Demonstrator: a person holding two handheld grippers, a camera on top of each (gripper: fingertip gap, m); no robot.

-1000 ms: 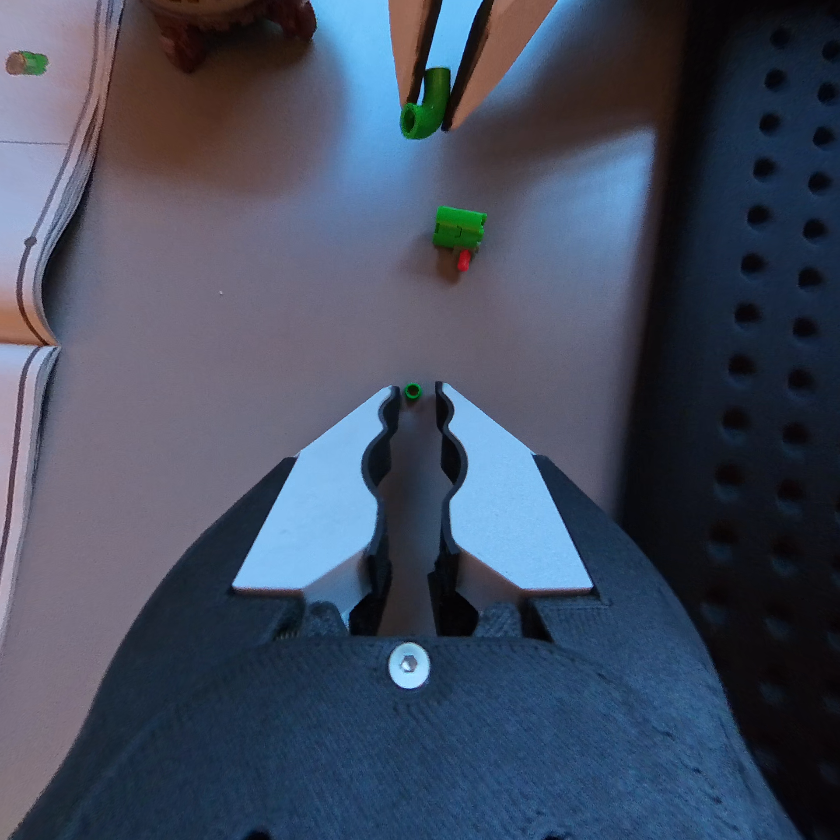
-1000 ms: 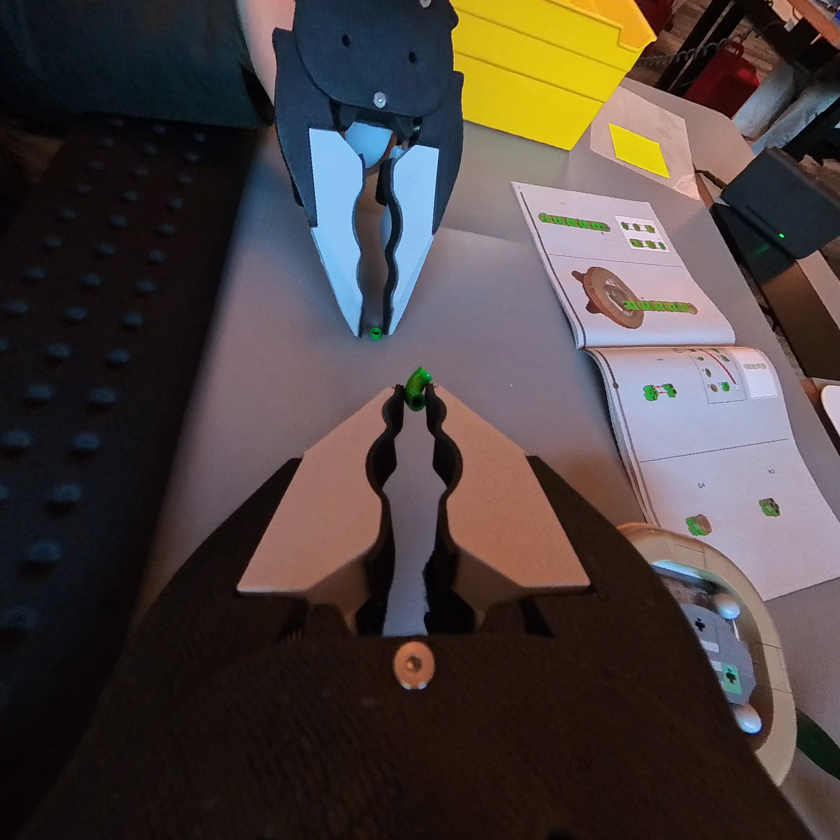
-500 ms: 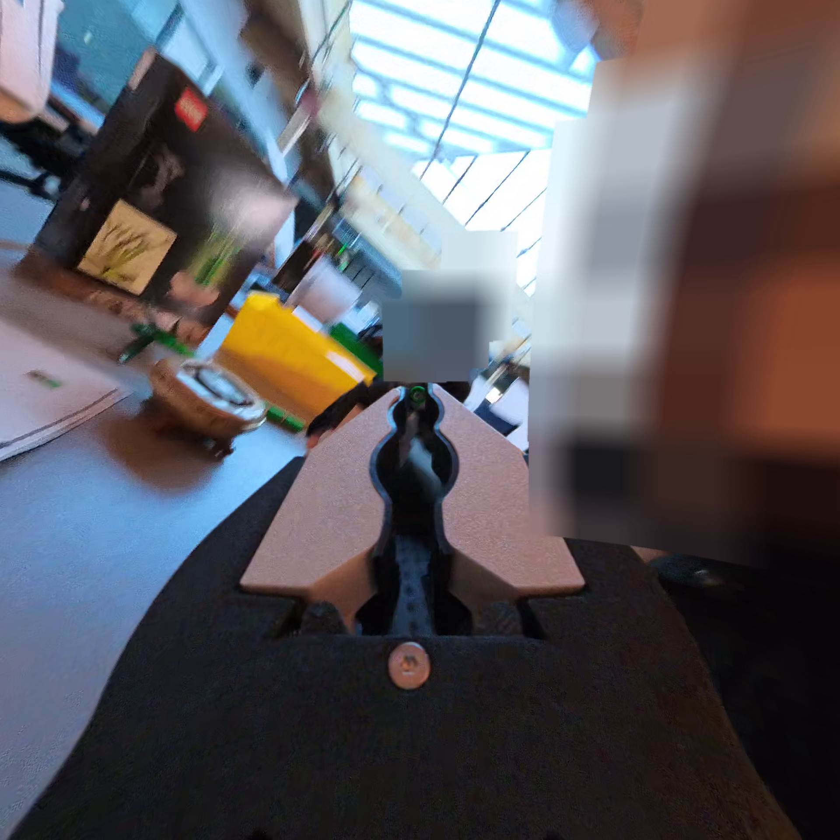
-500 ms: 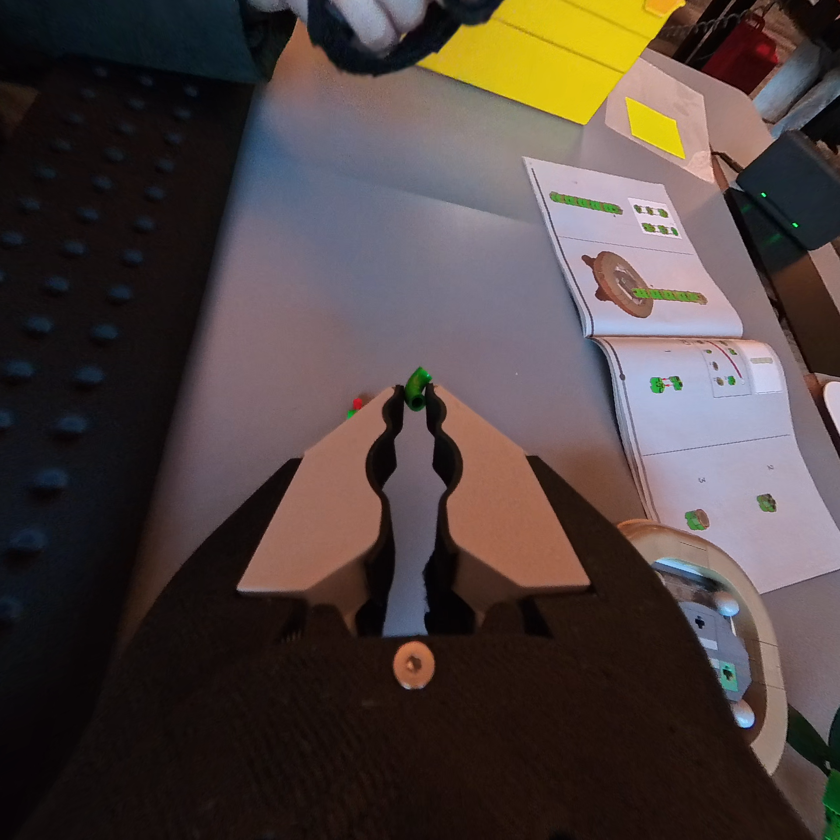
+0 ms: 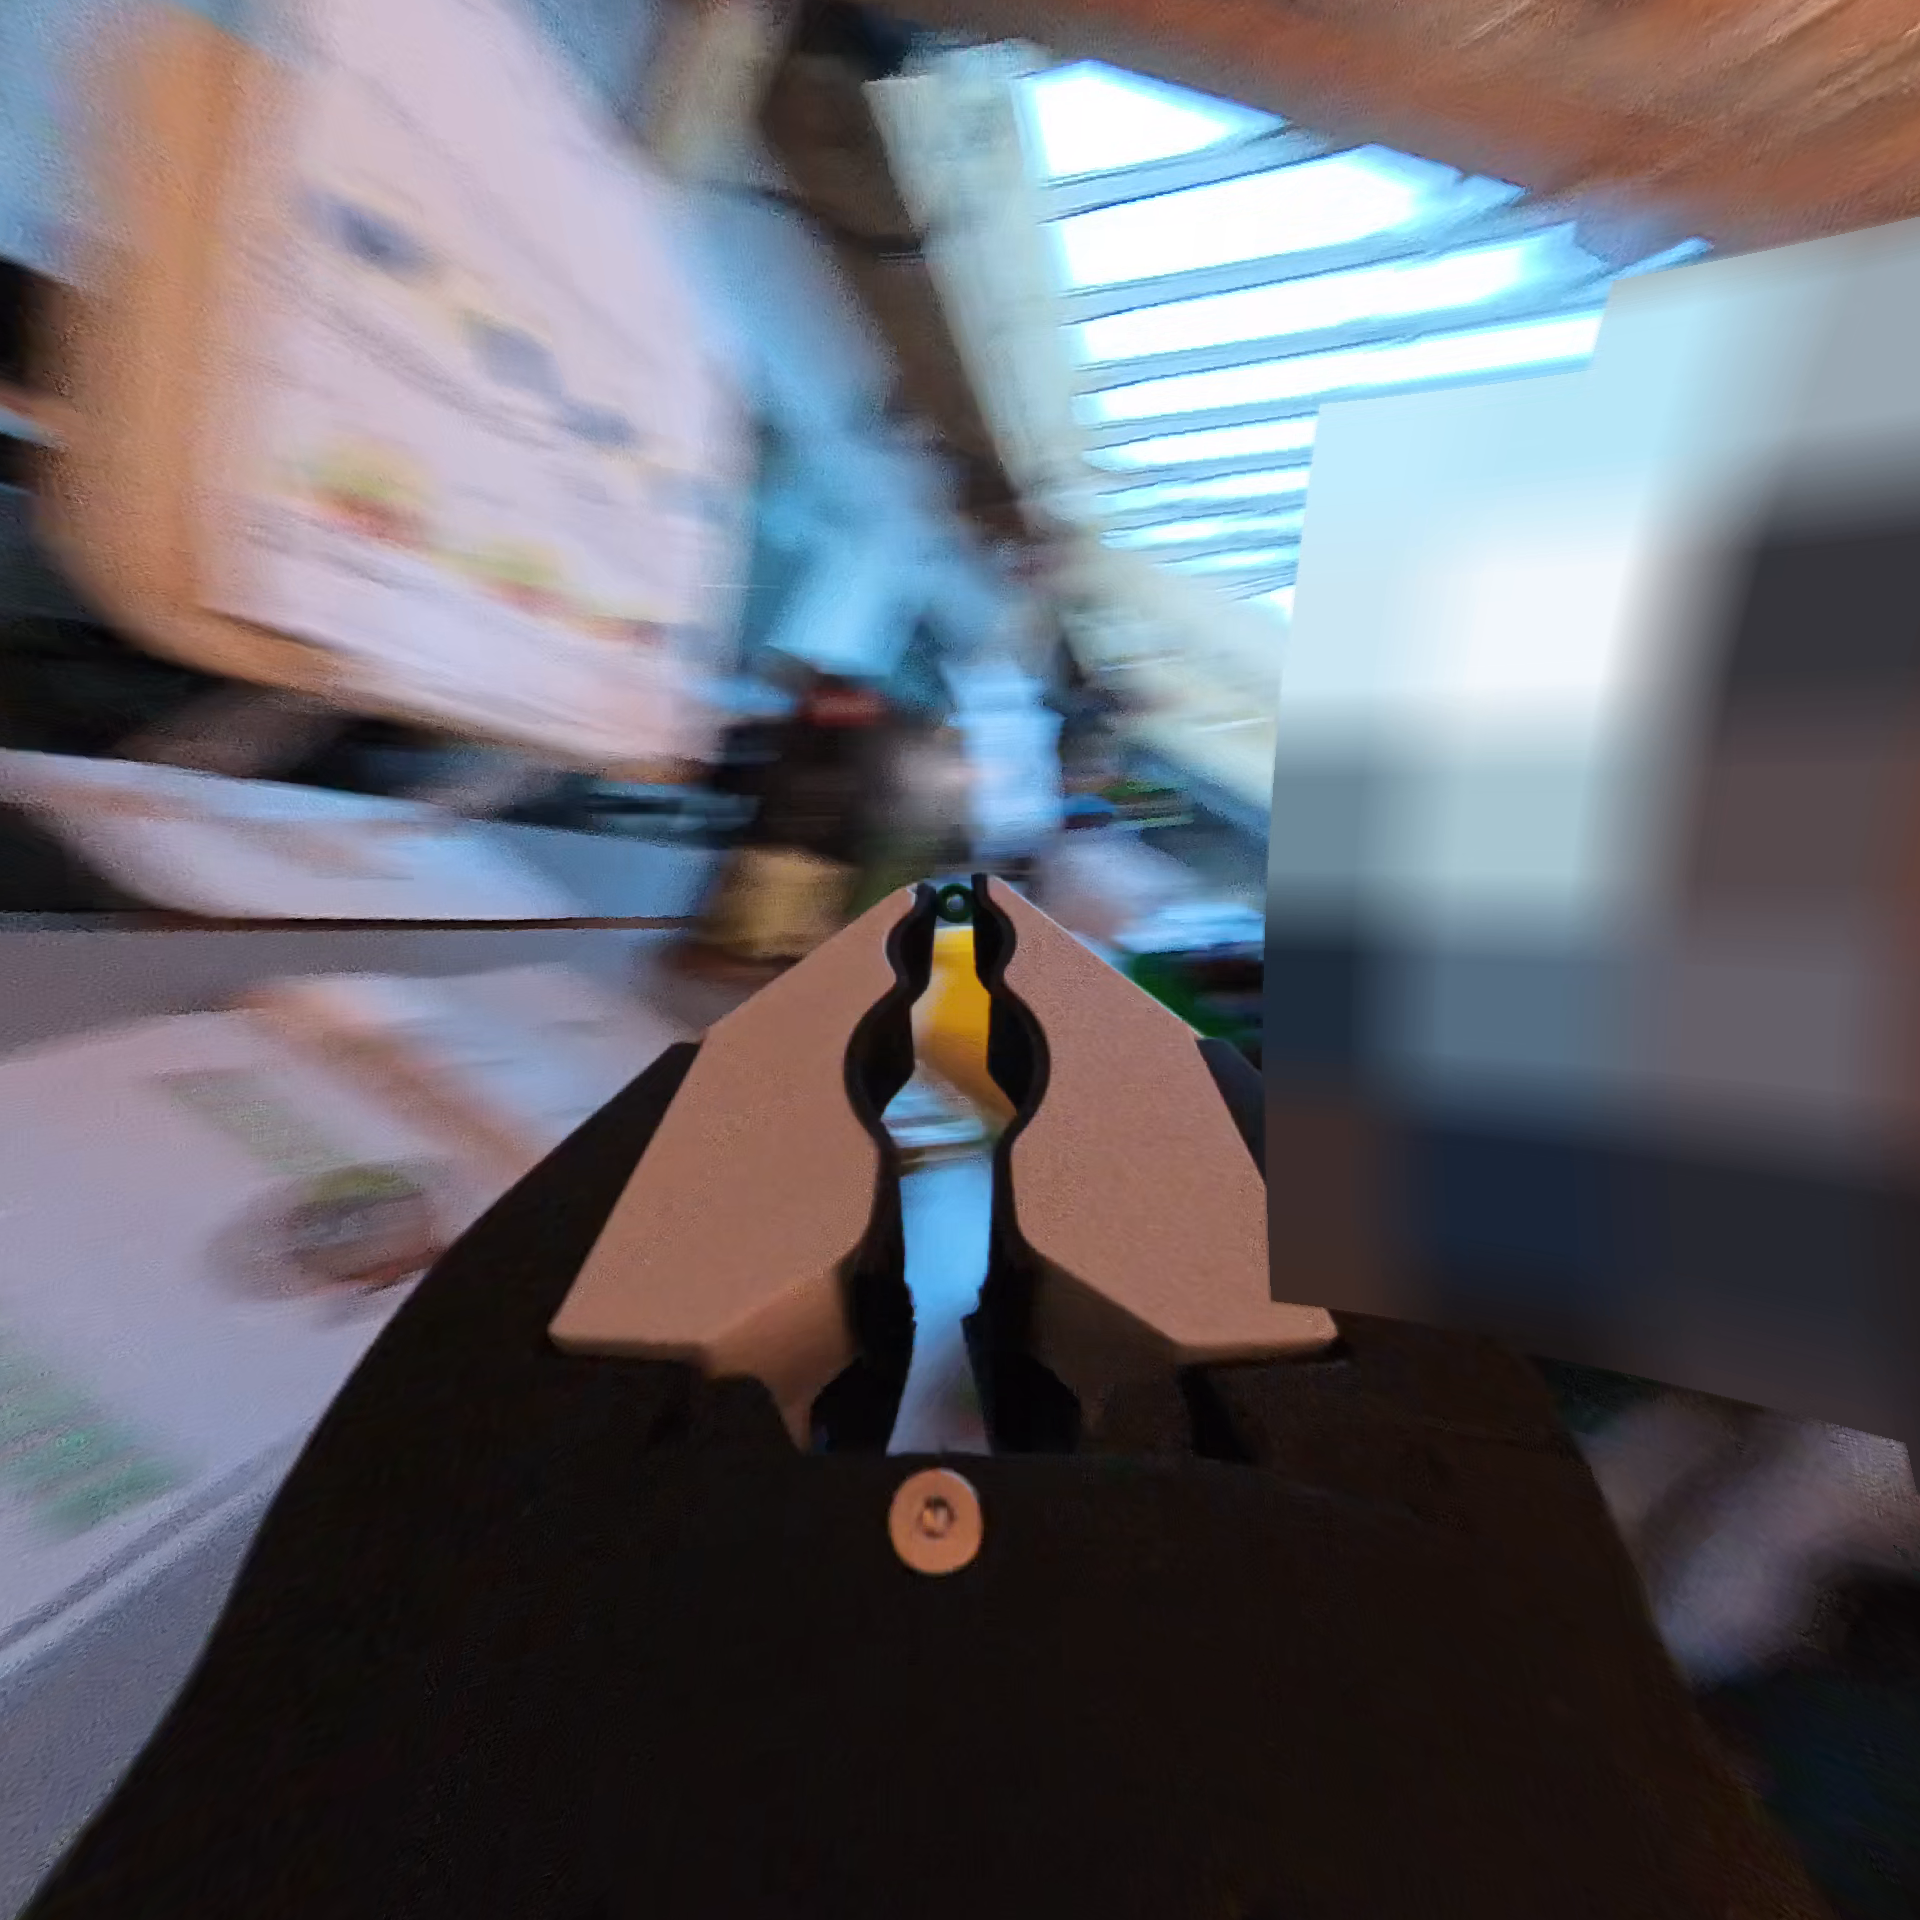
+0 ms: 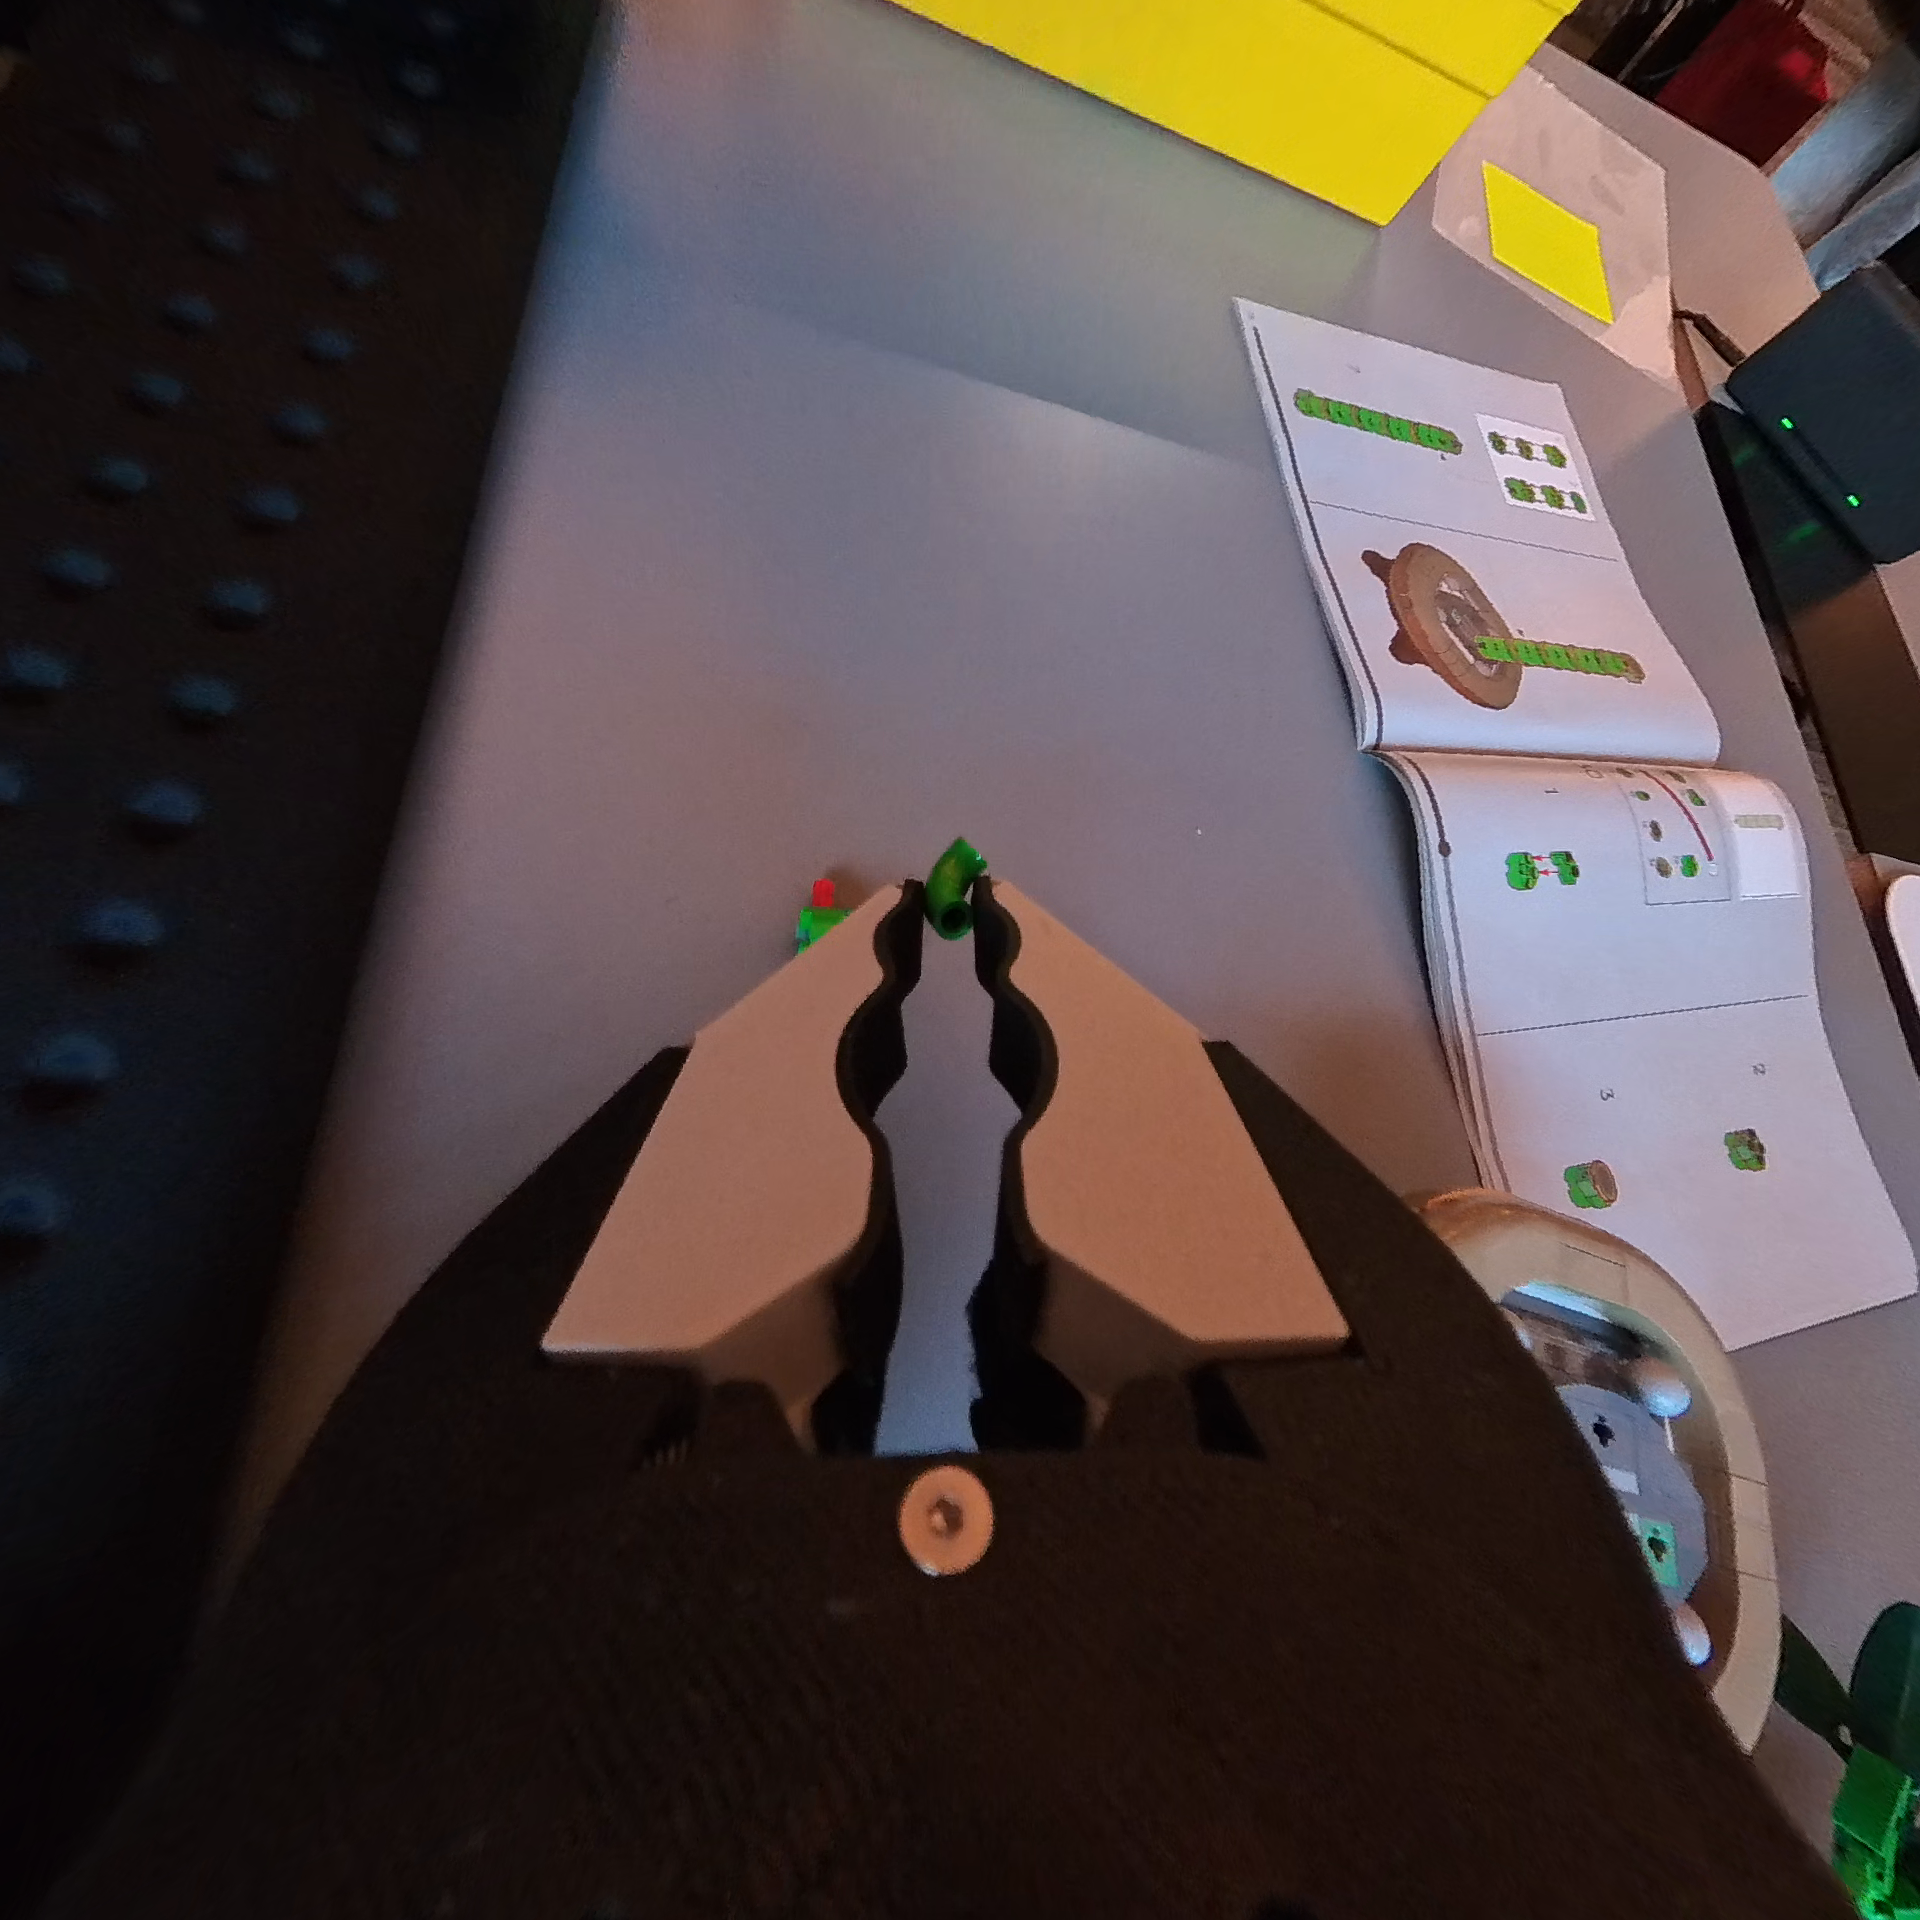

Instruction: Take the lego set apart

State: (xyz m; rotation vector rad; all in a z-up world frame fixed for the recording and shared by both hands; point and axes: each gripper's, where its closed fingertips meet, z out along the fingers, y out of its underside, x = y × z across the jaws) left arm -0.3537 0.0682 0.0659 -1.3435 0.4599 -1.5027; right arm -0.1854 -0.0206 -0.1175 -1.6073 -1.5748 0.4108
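Left wrist view, left gripper: centre frame, tips pinching a tiny green ring piece, held up off the table.
Left wrist view, surroundings: heavily motion-blurred; pale table and a smeared open booklet lower left; yellow patch seen through the gap between the fingers.
Left wrist view, obstruction: mosaic patch covering the right side.
Right wrist view, right gripper: centre frame, tips clamped on a green curved elbow piece, above the grey table.
Right wrist view, only here: small green block with a red peg lying on the table just left of the fingertips, partly hidden by the left finger.
Right wrist view, other things: open instruction booklet at right; round tan lego base lower right, partly cut off by the gripper body; yellow bin at top; dark studded surface at left.
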